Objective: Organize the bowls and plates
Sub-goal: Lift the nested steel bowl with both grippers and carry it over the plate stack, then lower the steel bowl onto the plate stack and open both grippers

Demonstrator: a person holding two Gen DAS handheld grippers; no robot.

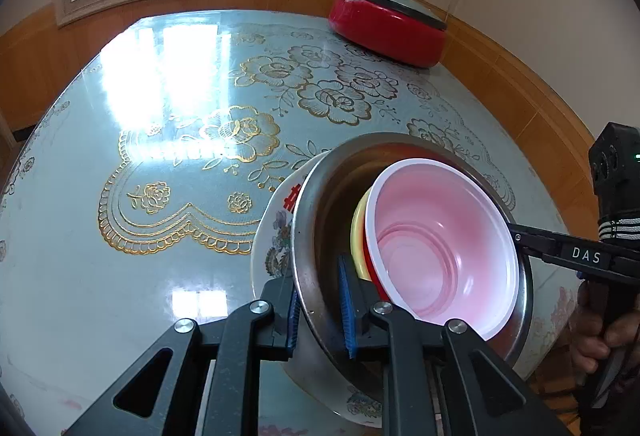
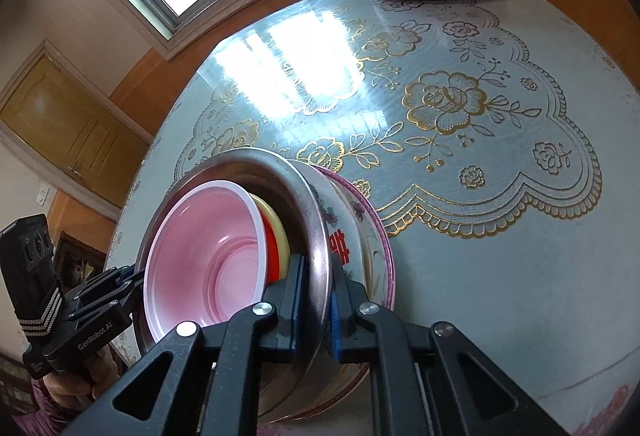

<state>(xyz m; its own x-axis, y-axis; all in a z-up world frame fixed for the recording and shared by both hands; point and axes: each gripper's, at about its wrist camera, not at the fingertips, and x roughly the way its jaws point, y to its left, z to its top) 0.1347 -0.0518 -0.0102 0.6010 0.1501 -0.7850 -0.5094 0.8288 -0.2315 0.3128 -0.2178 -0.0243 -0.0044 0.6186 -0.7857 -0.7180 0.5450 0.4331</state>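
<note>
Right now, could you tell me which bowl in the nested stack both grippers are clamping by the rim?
The large stainless-steel bowl: its metal rim sits between both grippers' fingers, while the pink plastic bowl merely rests inside it.

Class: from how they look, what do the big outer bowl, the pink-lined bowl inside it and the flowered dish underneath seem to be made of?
Outer bowl: likely stainless steel; grey, dull sheen, thin rolled rim.
Pink-lined bowl: probably plastic; thin white rim, moulded rings, matte.
Flowered dish: seemingly glazed ceramic or enamel; glossy white with printed flowers.

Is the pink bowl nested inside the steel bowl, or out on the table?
Inside. The pink bowl sits within the steel bowl's rim, over a yellow one.
</note>
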